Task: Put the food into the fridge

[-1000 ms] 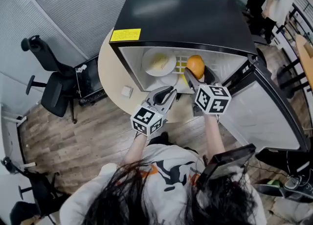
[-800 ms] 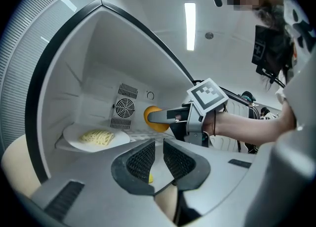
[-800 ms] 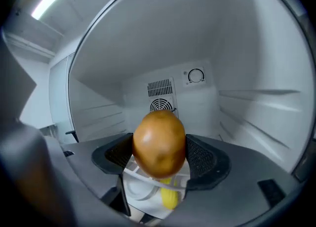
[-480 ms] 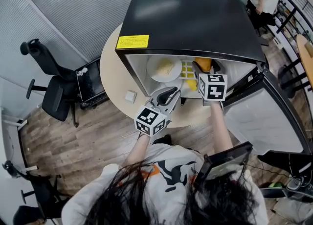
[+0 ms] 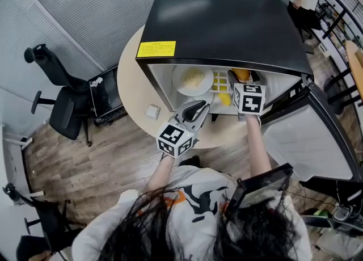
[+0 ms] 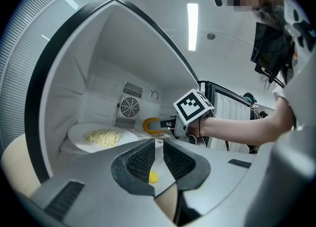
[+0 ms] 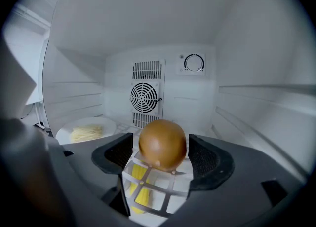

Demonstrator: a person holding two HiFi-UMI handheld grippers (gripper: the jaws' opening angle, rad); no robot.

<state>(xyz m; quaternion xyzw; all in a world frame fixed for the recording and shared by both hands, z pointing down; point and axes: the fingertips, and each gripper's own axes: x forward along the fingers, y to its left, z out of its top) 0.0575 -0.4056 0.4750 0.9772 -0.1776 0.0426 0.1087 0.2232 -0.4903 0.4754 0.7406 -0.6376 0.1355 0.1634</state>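
A black mini fridge stands open on a round table. Inside, an orange rests on a white grid rack with yellow food beneath it. My right gripper is deep in the fridge, open, one jaw on each side of the orange with a thin gap. A plate of noodles sits at the left of the same shelf. My left gripper hovers at the fridge's front edge, shut and empty. Its view shows the plate and the right gripper at the orange.
The fridge door hangs open to the right. A small white box lies on the beige table. The fridge's back wall has a fan vent and a dial. An office chair stands at left.
My right gripper carried the orange from the fridge's opening into the shelf, then nearly stopped. The left gripper stayed at the front edge.
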